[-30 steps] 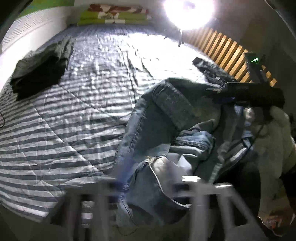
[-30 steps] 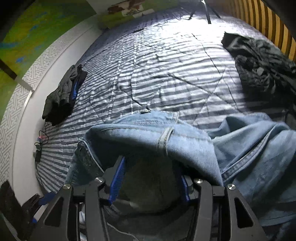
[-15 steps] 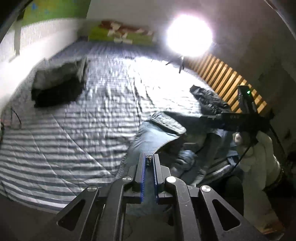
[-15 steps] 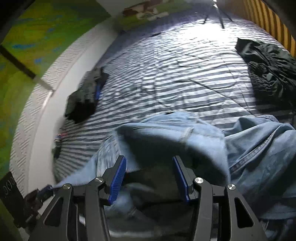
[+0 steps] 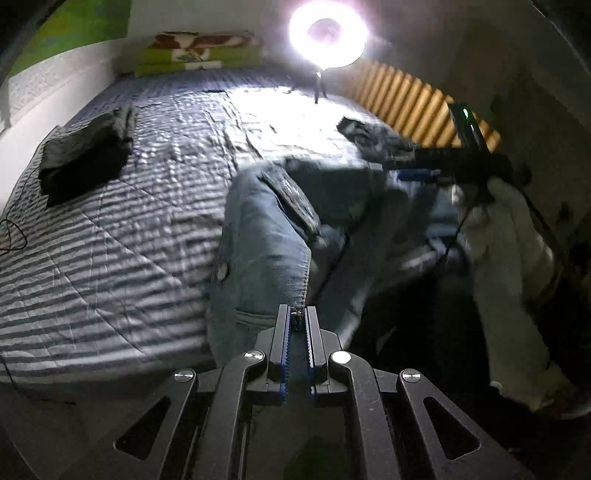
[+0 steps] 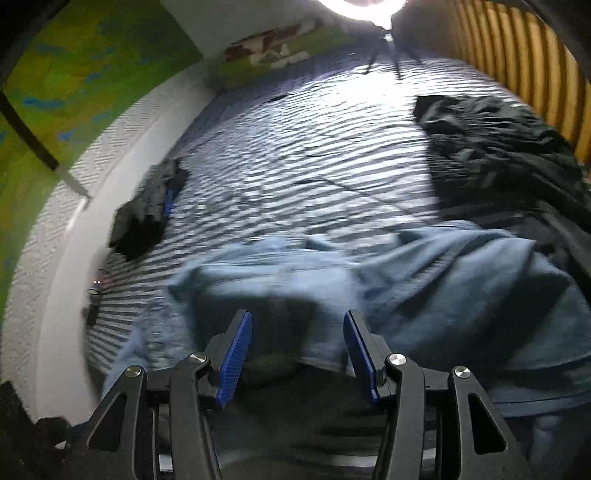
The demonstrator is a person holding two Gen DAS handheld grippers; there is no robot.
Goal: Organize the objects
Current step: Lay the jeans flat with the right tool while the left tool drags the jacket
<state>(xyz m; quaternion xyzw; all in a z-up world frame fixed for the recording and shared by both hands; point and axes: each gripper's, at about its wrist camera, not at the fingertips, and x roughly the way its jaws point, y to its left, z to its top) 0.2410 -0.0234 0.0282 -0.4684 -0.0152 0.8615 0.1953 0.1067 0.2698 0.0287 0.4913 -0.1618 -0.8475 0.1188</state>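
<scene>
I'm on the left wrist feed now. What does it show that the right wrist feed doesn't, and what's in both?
Left wrist only: the left tool shut on the zipper edge of the jeans, the right tool's black body seen from outside, and a white sleeve behind it.

Right wrist only: the right tool with its blue pads apart and denim bunched between them; blur hides any contact.

Both: the jeans, the striped bedspread, a folded dark garment, a crumpled dark garment, the ring light.
</scene>
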